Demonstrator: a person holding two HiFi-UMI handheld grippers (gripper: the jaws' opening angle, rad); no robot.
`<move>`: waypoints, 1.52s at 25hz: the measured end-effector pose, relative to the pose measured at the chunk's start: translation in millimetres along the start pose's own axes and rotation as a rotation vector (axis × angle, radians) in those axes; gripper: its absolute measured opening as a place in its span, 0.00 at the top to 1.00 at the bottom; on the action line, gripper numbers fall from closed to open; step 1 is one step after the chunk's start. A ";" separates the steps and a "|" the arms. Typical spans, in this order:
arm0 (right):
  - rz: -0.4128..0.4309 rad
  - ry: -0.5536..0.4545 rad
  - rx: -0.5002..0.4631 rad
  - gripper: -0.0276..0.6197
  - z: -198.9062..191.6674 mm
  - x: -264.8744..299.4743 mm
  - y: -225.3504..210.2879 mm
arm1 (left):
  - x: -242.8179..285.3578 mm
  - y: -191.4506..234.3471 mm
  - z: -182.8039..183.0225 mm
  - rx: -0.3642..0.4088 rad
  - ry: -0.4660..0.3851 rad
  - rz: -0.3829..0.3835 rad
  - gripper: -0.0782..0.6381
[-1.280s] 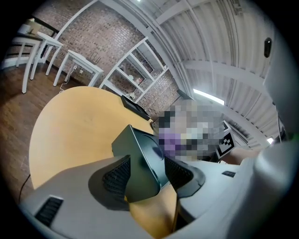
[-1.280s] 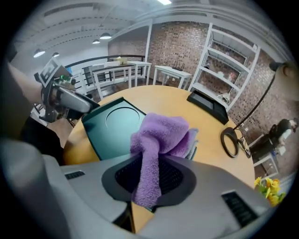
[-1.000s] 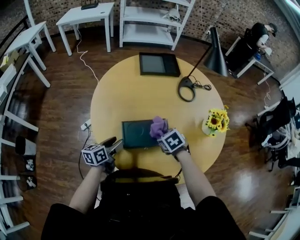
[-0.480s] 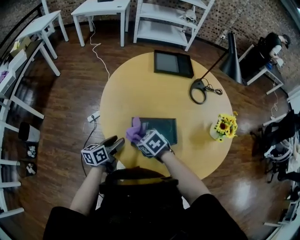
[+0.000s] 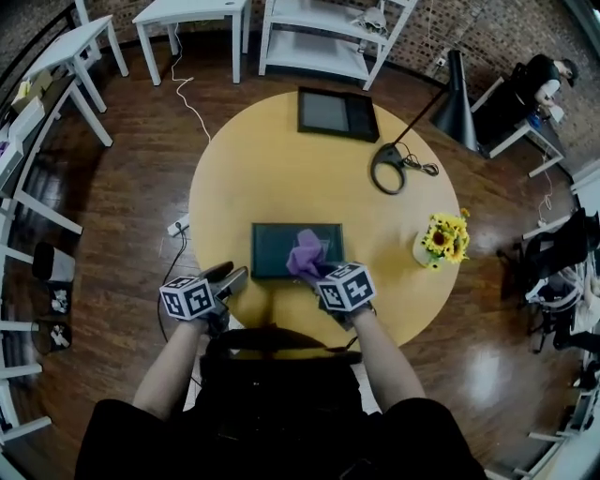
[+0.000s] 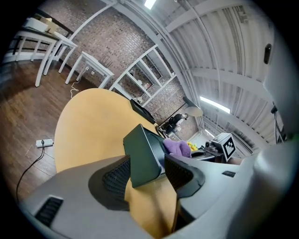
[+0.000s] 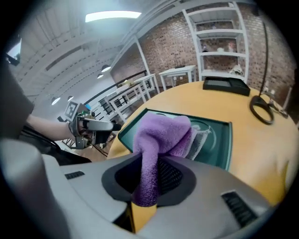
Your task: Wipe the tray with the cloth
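A dark green tray (image 5: 277, 248) lies near the front edge of the round yellow table (image 5: 234, 187). A purple cloth (image 5: 305, 251) rests on the tray's middle, right of centre, and my right gripper (image 5: 317, 272) is shut on its near end. In the right gripper view the cloth (image 7: 163, 133) hangs from between the pads onto the tray (image 7: 215, 140). My left gripper (image 5: 234, 278) is at the tray's near left corner. The left gripper view shows that corner (image 6: 142, 154) between the pads, gripped. The cloth (image 6: 176, 147) lies just behind it.
A second black tray (image 5: 337, 112) sits at the table's far side. A black lamp (image 5: 457, 89) leans over its ring base (image 5: 387, 175). Yellow flowers (image 5: 442, 236) stand at the right edge. White shelves (image 5: 319, 37) and small white tables (image 5: 187, 14) stand beyond on the wood floor.
My right gripper swept the cloth from the tray's right end to its left end, then back to right of the middle. The left gripper stayed at the tray's corner.
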State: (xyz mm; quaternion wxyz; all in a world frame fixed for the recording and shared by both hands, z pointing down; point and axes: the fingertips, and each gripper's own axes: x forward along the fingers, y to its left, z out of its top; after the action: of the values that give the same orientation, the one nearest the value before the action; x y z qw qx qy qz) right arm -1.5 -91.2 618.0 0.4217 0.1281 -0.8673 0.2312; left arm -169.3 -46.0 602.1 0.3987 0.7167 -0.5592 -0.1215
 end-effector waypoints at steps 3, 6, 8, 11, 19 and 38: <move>-0.023 -0.040 0.072 0.84 -14.4 -12.7 -15.3 | 10.2 -5.0 -2.6 0.015 0.023 -0.018 0.58; -0.049 -0.063 0.092 0.84 -22.6 -19.9 -24.1 | 20.3 -11.3 -0.9 0.033 0.040 -0.034 0.58; -0.071 -0.072 0.099 0.84 -24.8 -24.7 -30.5 | 27.0 -14.8 1.6 0.047 0.049 -0.041 0.58; -0.108 -0.062 0.101 0.84 -32.1 -31.2 -36.7 | 28.9 -15.5 0.7 0.045 0.057 -0.044 0.58; -0.101 -0.061 -0.137 0.84 -13.2 -48.5 -14.3 | 13.7 -12.6 4.7 0.039 0.022 -0.009 0.58; -0.132 0.041 -0.658 0.84 -7.5 11.4 47.9 | -60.5 -23.3 -39.7 -0.080 -0.178 0.173 0.58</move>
State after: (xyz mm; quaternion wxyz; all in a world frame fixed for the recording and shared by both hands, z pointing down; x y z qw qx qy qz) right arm -23.4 -46.6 617.0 0.4719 0.0363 -0.8767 -0.0863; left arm -149.1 27.0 595.1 0.3846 0.6356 -0.6469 -0.1720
